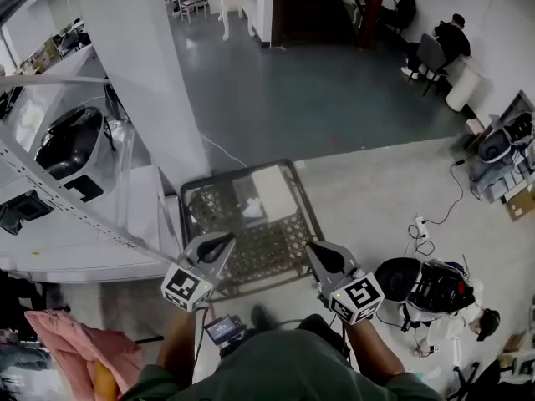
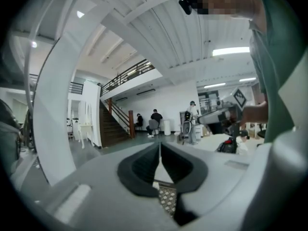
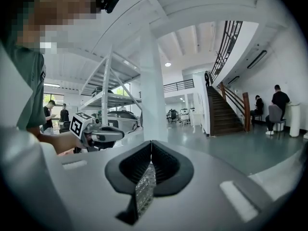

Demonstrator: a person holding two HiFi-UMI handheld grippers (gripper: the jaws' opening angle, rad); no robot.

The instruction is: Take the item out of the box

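A dark-framed, box-like stand with a patterned lattice surface (image 1: 259, 245) sits on the floor just ahead of me. A flat white item (image 1: 272, 192) lies at its far side. My left gripper (image 1: 224, 242) hovers over the near left edge, its jaws shut with nothing between them (image 2: 160, 143). My right gripper (image 1: 322, 256) hangs over the near right edge, also shut and empty (image 3: 151, 142). Both point forward and level, side by side. In each gripper view the other gripper shows off to the side: the right gripper (image 2: 226, 114) and the left gripper (image 3: 103, 134).
A white pillar (image 1: 142, 65) rises just beyond the stand's left corner. Metal shelving with a dark rounded object (image 1: 67, 140) is to the left. Black bags and gear (image 1: 426, 286) and a cable with a power strip (image 1: 420, 224) lie on the floor to the right. People sit far back (image 1: 443, 40).
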